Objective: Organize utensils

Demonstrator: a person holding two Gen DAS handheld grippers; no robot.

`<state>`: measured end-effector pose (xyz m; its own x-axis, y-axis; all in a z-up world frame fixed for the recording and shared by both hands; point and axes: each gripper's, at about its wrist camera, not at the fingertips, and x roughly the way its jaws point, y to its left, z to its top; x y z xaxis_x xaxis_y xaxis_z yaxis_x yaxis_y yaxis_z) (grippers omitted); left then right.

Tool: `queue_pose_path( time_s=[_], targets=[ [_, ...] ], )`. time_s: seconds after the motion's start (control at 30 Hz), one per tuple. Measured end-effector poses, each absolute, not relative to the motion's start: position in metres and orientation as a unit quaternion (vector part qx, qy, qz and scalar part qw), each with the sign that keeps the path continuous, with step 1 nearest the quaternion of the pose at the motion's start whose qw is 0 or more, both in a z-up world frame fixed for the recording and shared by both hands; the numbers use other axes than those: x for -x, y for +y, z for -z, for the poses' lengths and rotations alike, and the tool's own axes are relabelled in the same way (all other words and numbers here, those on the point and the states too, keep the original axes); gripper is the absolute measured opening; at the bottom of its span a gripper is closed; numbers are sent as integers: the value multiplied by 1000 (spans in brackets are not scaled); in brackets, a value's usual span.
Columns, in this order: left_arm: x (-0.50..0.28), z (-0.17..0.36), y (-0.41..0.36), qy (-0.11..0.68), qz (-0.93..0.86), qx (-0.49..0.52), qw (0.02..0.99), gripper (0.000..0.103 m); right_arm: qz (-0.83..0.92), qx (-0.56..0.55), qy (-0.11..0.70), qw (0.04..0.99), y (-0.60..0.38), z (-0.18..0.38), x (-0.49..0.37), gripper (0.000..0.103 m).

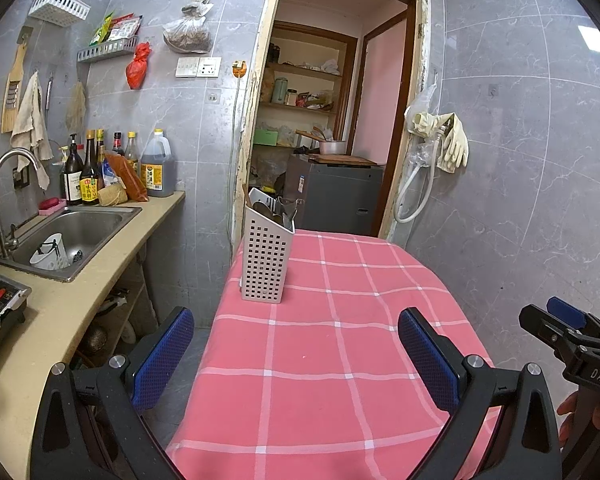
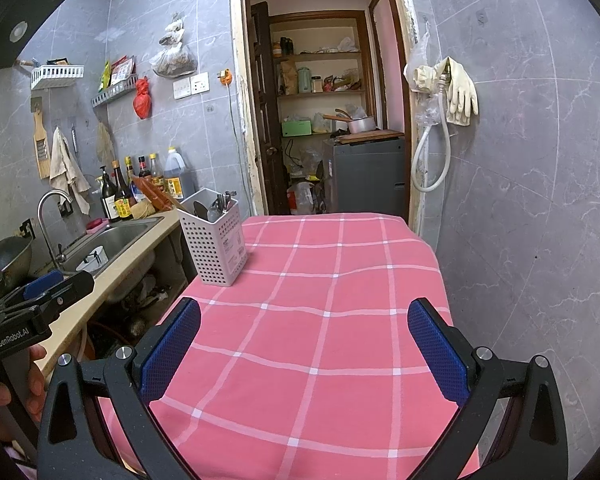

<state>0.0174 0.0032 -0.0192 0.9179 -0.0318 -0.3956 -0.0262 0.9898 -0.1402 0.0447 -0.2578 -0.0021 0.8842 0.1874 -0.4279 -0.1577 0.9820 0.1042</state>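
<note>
Tablecloth [image 2: 320,320] bare between hand-held grippers and utensil holder [image 2: 214,240].

One perforated white utensil holder [image 2: 214,240] stands near the pink checked tablecloth's [image 2: 340,320] far left corner (its utensils [image 2: 216,208] too bunched to count), with two grippers in view.

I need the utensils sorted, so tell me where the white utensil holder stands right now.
The white utensil holder stands upright on the pink checked tablecloth, at the table's far left corner beside the sink counter; in the right wrist view it is left of centre.
</note>
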Motion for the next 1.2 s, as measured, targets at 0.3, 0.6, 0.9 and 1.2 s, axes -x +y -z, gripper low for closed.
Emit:
queue_pose_path(
  time_s=[0.3, 0.6, 0.9, 1.2],
  targets=[
    [-18, 18, 6, 204, 0, 73, 976, 103, -93, -34, 223, 970, -256, 1, -46, 102],
    [-19, 17, 7, 203, -1, 73, 976, 103, -94, -34, 223, 970, -254, 0, -45, 102],
    [-18, 17, 7, 203, -1, 73, 976, 103, -94, -33, 223, 970, -254, 1, -45, 102],
    [-18, 17, 7, 203, -1, 73, 976, 103, -94, -33, 223, 970, -253, 1, -45, 102]
  ],
)
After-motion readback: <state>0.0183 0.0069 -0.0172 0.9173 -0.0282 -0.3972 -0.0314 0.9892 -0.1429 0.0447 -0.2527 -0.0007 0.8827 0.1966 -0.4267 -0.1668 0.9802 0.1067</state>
